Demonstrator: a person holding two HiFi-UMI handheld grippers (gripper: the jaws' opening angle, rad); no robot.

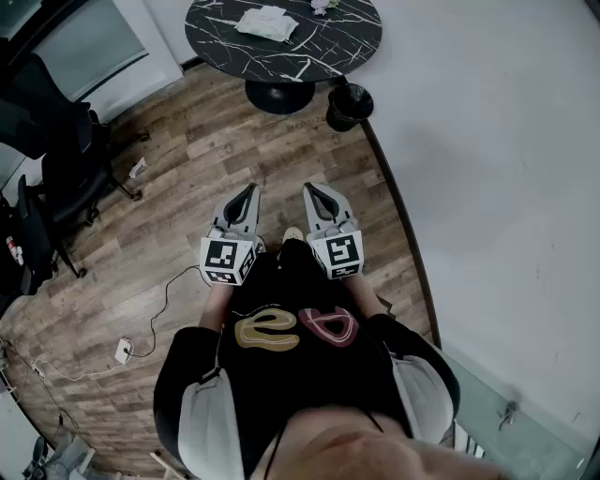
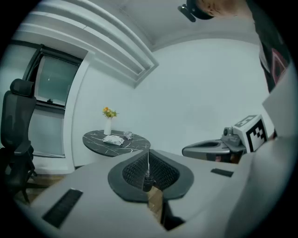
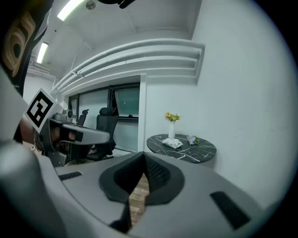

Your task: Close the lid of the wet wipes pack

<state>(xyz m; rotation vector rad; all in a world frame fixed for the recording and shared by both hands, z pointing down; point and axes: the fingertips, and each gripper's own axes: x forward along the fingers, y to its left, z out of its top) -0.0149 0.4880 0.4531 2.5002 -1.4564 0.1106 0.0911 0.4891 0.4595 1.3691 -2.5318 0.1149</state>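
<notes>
The wet wipes pack (image 1: pixel 267 22) is a white soft packet lying on a round black marble table (image 1: pixel 225 37), far ahead of me; whether its lid is up is too small to tell. It also shows as the wipes pack (image 2: pixel 113 139) and the wipes pack (image 3: pixel 172 143) in the two gripper views. My left gripper (image 1: pixel 246 194) and right gripper (image 1: pixel 316 190) are held side by side in front of my body, well short of the table, pointing towards it. Both have their jaws together with nothing between them.
A white vase with flowers (image 2: pixel 108 122) and a small crumpled thing (image 3: pixel 191 138) stand on the table. A black bin (image 1: pixel 348 103) sits by the table's foot. Black office chairs (image 1: pixel 56 159) stand left. A white wall (image 1: pixel 506 187) runs along the right. A cable and plug (image 1: pixel 124 351) lie on the wooden floor.
</notes>
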